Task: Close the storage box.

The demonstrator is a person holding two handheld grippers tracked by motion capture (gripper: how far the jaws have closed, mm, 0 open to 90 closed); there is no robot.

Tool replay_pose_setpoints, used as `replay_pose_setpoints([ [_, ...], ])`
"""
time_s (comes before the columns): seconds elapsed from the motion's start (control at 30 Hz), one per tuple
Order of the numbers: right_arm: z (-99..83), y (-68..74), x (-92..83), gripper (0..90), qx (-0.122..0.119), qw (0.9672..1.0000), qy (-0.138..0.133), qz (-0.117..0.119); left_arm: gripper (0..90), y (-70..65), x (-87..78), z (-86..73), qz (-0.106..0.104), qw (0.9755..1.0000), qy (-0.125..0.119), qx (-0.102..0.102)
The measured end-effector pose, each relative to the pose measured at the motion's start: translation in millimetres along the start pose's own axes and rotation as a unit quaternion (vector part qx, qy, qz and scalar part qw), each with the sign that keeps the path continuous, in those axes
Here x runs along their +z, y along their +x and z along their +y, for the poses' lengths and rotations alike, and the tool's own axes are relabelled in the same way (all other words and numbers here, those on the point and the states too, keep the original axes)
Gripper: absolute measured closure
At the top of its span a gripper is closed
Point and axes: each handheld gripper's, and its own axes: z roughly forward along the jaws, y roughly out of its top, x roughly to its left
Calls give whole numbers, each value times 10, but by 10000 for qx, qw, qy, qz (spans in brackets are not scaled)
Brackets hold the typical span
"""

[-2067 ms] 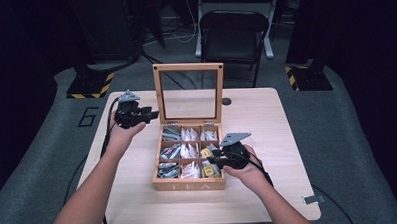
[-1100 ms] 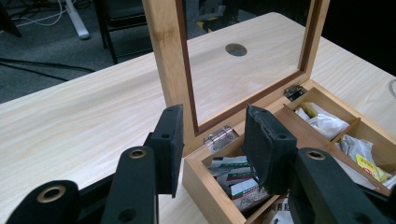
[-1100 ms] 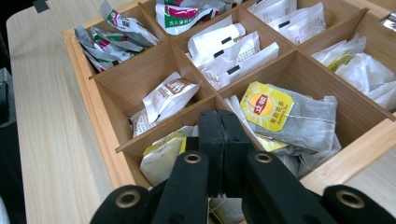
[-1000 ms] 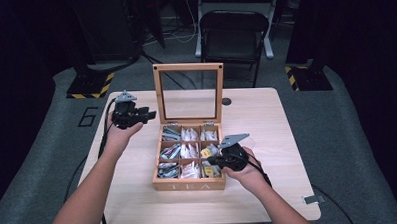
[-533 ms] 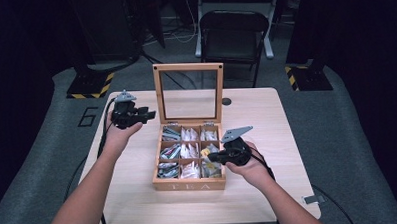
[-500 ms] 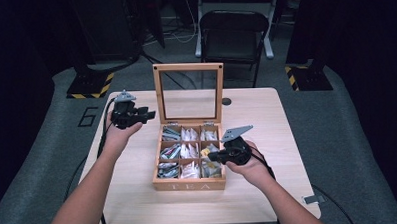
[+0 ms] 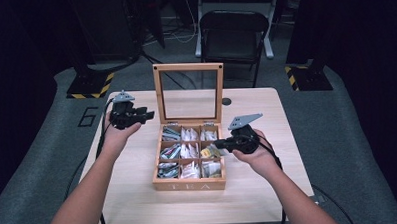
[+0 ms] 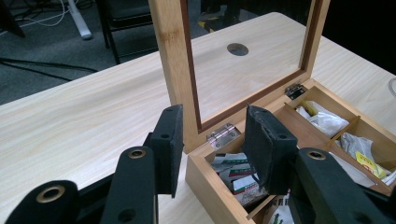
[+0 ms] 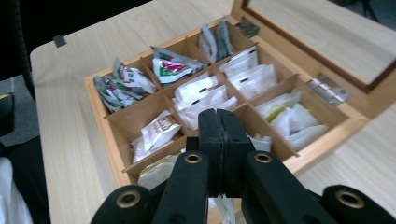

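Between the right gripper's jaws: one tea packet, up out of the box.
Right gripper jaws are pressed fully together, pinching a thin yellowish tea packet. It has risen in the last second, and the tea box now sits below the jaws, so the pick looks done and the carry-off comes next. Left gripper jaws are part-open and empty, with the upright lid just ahead of them.

Matt pale wooden tea box, glossy foil and paper sachets.
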Motion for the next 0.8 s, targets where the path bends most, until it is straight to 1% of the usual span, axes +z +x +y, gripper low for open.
replay_pose_setpoints([
  [0.07,8,-34,-42,900,41,10000,-22,-86,577,8,-9,-1,-11,10000,32,14],
  [0.2,15,-104,-115,900,56,9997,-78,-211,577,13,-12,-7,17,10000,5,2],
  [0.3,18,-161,-169,900,123,9993,-131,-321,577,16,-12,-9,8,10000,16,-1],
  [0.57,-21,-288,-260,900,209,9983,-109,-542,577,22,-17,-17,10,10000,33,-1],
  [0.67,-48,-320,-292,900,273,9977,-82,-622,577,25,-22,-19,20,10000,16,-7],
  [0.7,-59,-339,-302,900,251,9976,-90,-634,577,26,-25,-20,24,10000,19,-16],
  [0.8,-99,-385,-331,900,291,9970,-90,-710,577,31,-27,-26,28,10000,37,-6],
])
